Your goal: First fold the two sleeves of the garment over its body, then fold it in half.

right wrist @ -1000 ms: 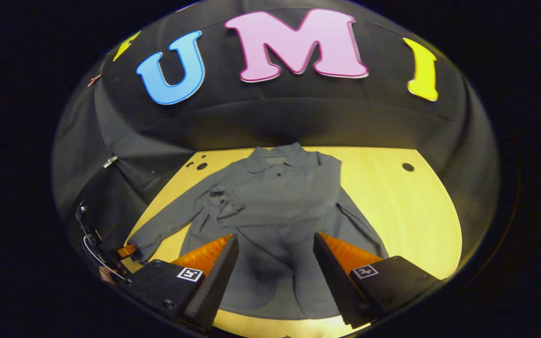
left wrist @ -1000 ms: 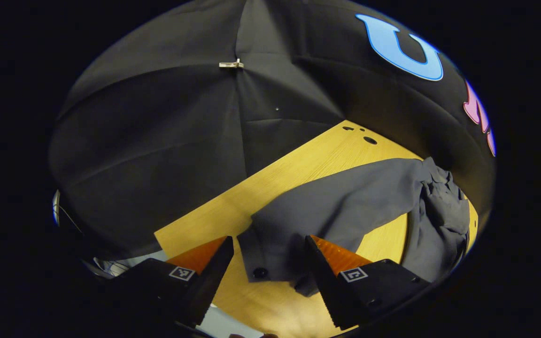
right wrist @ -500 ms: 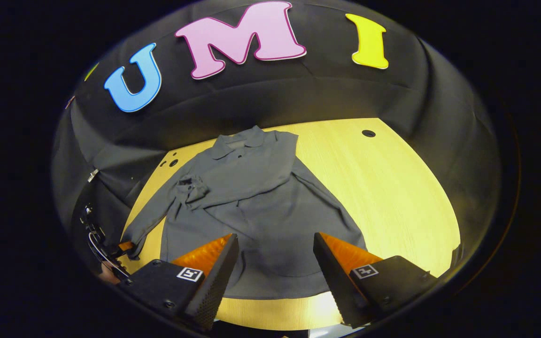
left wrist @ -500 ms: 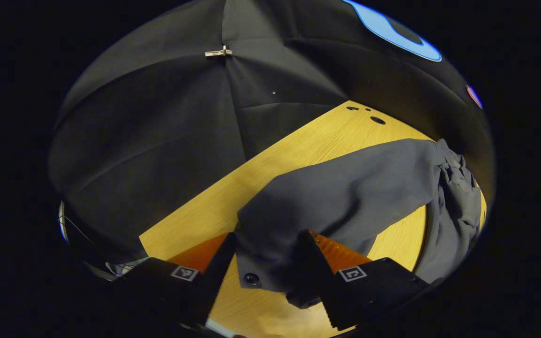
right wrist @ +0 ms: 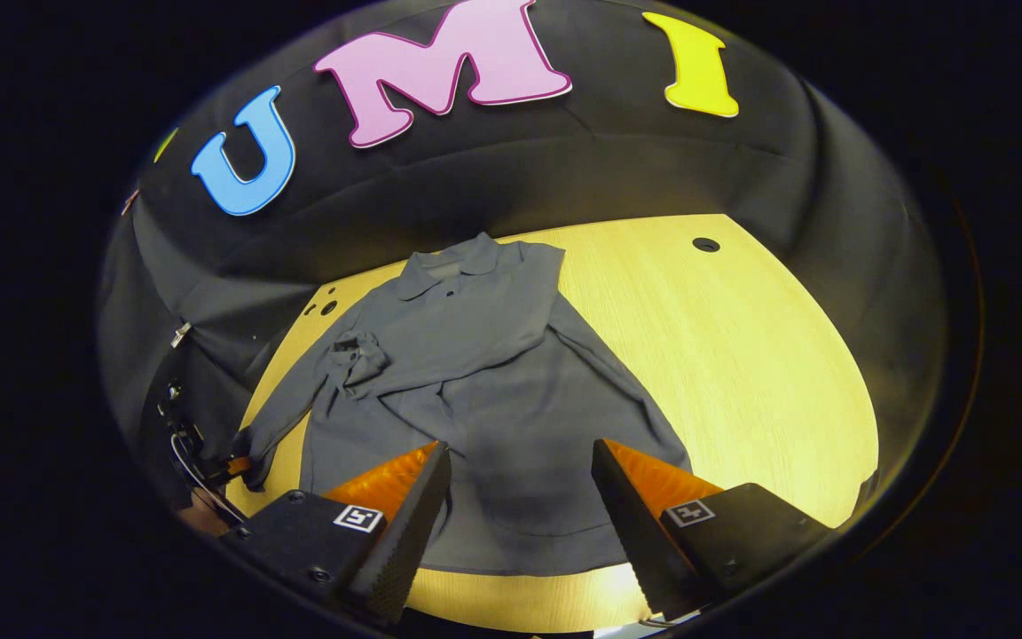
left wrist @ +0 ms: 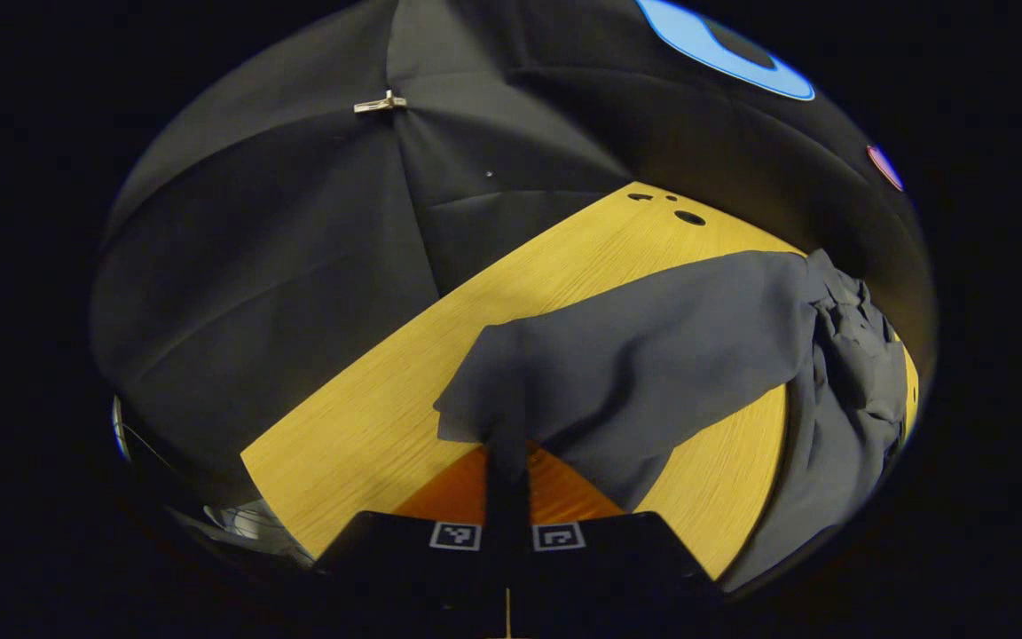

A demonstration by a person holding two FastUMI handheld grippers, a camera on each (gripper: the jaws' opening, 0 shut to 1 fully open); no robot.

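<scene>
The right gripper (right wrist: 520, 475) hangs with jaws apart above the near hem of the grey garment (right wrist: 484, 382), spread on the wooden table (right wrist: 742, 355); 1 sleeve (right wrist: 285, 417) stretches left.

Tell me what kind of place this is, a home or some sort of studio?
Probably a staged recording booth rather than a home. Black cloth walls in a light wooden table, clipped together at a seam. A grey garment lies spread on the table, with the left tool shut on its sleeve.
</scene>
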